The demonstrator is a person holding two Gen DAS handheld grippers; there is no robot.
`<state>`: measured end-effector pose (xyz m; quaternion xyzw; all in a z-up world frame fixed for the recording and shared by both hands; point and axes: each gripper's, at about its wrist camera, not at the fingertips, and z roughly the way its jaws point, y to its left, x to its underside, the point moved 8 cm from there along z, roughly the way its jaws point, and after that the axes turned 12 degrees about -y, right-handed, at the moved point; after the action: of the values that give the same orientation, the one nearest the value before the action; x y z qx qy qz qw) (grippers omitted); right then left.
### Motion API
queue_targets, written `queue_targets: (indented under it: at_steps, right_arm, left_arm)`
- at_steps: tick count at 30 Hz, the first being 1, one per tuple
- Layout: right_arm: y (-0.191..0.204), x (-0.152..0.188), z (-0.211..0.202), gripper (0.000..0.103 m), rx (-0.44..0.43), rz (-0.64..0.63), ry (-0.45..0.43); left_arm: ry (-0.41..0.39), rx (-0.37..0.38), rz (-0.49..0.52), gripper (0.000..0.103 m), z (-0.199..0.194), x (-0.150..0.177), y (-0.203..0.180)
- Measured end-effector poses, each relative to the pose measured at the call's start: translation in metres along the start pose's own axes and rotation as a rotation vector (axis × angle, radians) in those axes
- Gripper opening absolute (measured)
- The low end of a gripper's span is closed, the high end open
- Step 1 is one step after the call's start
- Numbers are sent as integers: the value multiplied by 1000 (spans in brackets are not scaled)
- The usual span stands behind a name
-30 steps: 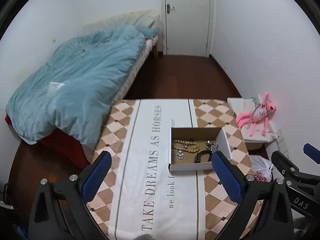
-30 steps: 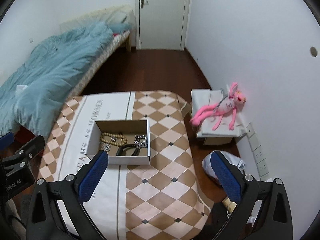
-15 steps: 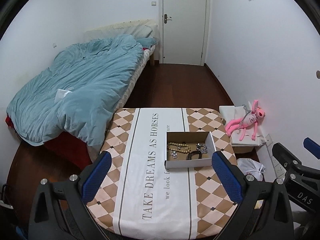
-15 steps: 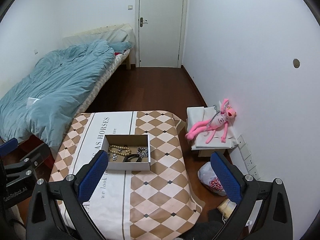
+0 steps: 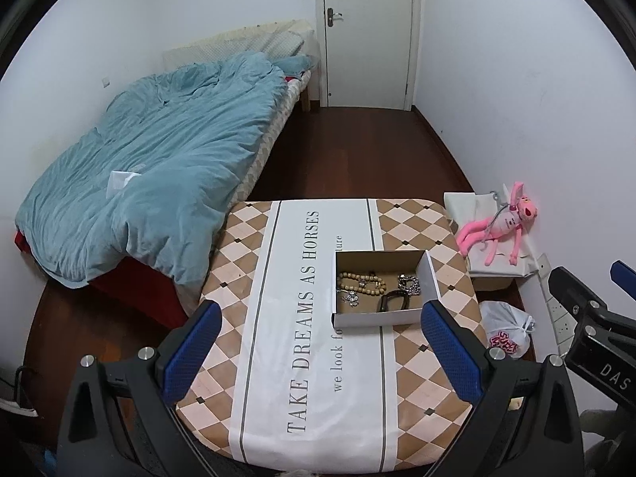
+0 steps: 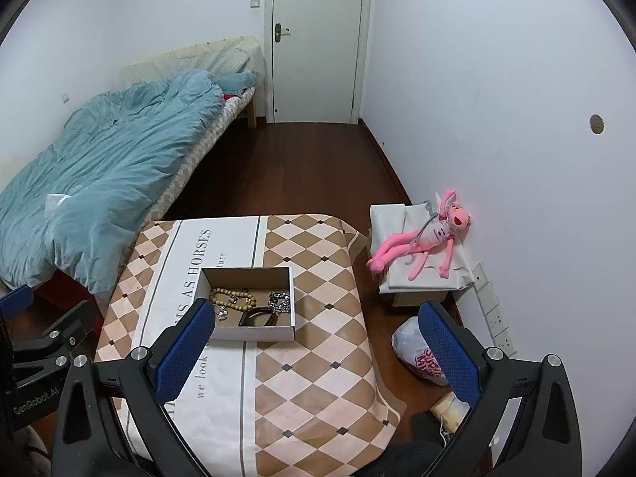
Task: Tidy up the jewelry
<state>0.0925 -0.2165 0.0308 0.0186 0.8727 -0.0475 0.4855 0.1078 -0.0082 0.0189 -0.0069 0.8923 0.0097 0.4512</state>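
Your jaws were wide open and empty on the left gripper (image 5: pixel 318 351) and the right gripper (image 6: pixel 318 351), both high above the box (image 5: pixel 379 320) of jewelry (image 5: pixel 361 282) on the table (image 5: pixel 421 389), so a fast descent could tangle the chains.

A blue duvet (image 5: pixel 159 183) was spread over the bed, and a pink plush toy (image 6: pixel 425 234) was propped against the wall.

Open white cardboard box (image 5: pixel 377 316) on the table, brown inside, lid-less. Inside lie a tan beaded bracelet (image 5: pixel 361 281) at left, a silver chain piece (image 5: pixel 409 284) at right, small silver charms (image 5: pixel 349 298) at front left, a dark bangle (image 5: pixel 393 301) at front.
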Motion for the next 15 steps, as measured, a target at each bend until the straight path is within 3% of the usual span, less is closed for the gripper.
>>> queue_targets:
  at_steps: [15]
  right_arm:
    - [5, 4, 44, 103, -9, -27, 85]
  left_arm:
    - [88, -5, 11, 102, 29, 4, -7]
